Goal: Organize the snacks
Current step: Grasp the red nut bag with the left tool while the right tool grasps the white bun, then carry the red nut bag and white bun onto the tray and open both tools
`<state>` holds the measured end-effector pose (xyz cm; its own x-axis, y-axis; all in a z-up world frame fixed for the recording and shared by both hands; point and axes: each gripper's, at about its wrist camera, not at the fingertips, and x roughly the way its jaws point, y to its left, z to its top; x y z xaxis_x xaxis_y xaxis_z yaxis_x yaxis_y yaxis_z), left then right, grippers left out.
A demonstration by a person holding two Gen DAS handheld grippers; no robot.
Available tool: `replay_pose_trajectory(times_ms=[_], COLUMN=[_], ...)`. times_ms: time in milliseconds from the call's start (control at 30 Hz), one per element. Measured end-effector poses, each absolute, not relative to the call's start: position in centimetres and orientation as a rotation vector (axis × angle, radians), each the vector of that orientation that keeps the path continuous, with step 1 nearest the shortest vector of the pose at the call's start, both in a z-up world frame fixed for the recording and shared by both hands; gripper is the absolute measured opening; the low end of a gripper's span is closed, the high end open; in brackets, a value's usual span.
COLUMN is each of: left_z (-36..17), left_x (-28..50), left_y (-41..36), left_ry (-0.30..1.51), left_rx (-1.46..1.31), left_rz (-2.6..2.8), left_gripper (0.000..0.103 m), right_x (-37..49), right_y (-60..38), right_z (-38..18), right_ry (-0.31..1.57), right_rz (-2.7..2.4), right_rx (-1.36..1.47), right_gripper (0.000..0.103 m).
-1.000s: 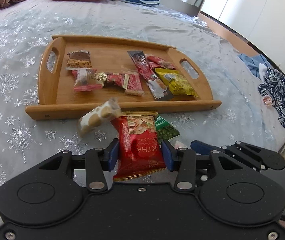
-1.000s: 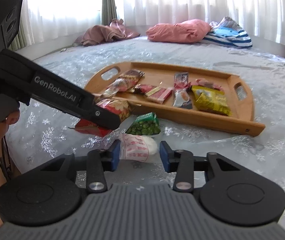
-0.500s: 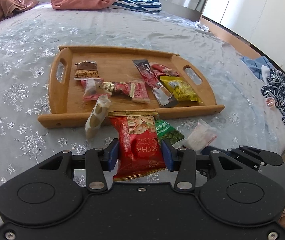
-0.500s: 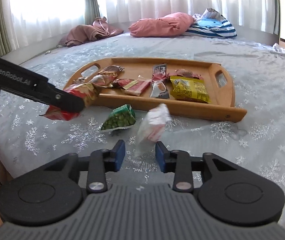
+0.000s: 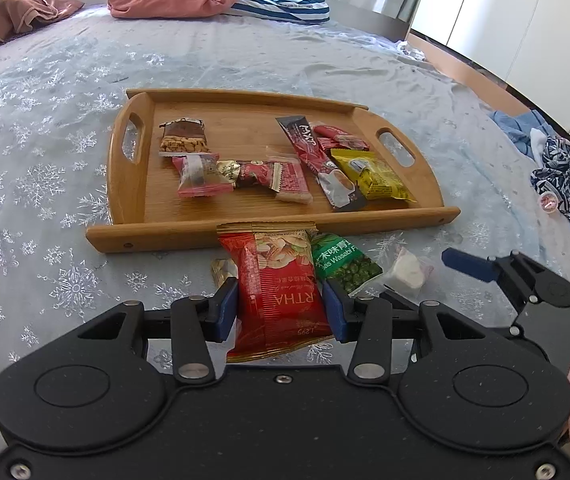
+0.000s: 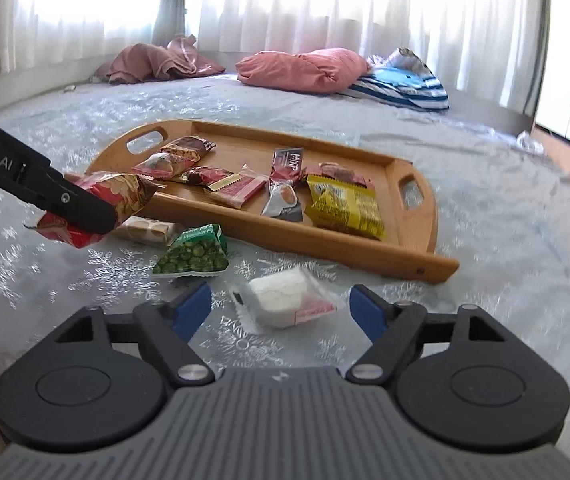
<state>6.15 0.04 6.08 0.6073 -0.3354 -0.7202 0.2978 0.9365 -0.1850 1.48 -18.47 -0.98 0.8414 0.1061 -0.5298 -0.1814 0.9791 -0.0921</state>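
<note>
My left gripper (image 5: 279, 308) is shut on a red snack bag (image 5: 277, 284) and holds it above the bed in front of the wooden tray (image 5: 245, 228). The bag also shows in the right wrist view (image 6: 113, 196). My right gripper (image 6: 281, 312) is open; a white snack packet (image 6: 285, 298) lies on the bed between its fingers. A green wasabi pea bag (image 6: 193, 254) and a beige nut bar (image 6: 147, 230) lie on the bed near the tray (image 6: 325, 240). Several snacks lie in the tray.
A pink pillow (image 6: 305, 70), a striped pillow (image 6: 405, 88) and a brown cloth (image 6: 157, 62) lie at the far side of the bed. Patterned clothes (image 5: 569, 188) lie at the right edge. The bedspread has a snowflake print.
My right gripper let go of the white packet, which dropped onto the bed, and its jaws opened wide. The beige bar fell to the bed. My left gripper rose with the red bag.
</note>
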Motion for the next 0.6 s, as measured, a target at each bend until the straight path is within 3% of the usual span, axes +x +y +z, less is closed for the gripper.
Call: replay_pose_trajectory(times_ms=[267, 300, 367, 600], left_z=[6.0, 6.0, 5.9, 6.0], left_x=[6.4, 6.4, 6.5, 6.9], left_y=[0.4, 0.5, 0.6, 1.2], left_ry=[0.838, 0.837, 0.836, 0.827], left_rx=[-0.046, -0.044, -0.041, -0.053], left_rz=[-0.345, -0.342, -0.334, -0.319], left_gripper=[0.043, 0.043, 0.043, 0.043], right_x=[4.4, 4.6, 4.6, 3.7], right_y=[-18.9, -19.0, -19.1, -18.2], right_z=[-1.5, -1.6, -1.7, -1.3], right_ry=[0.622, 0.634, 0.643, 0.616], right_rz=[0.153, 0.159, 0.175, 0.186], right_rx=[-0.103, -0.088, -0.067, -0.115], right_gripper=[0.086, 0.084, 0.067, 0.059])
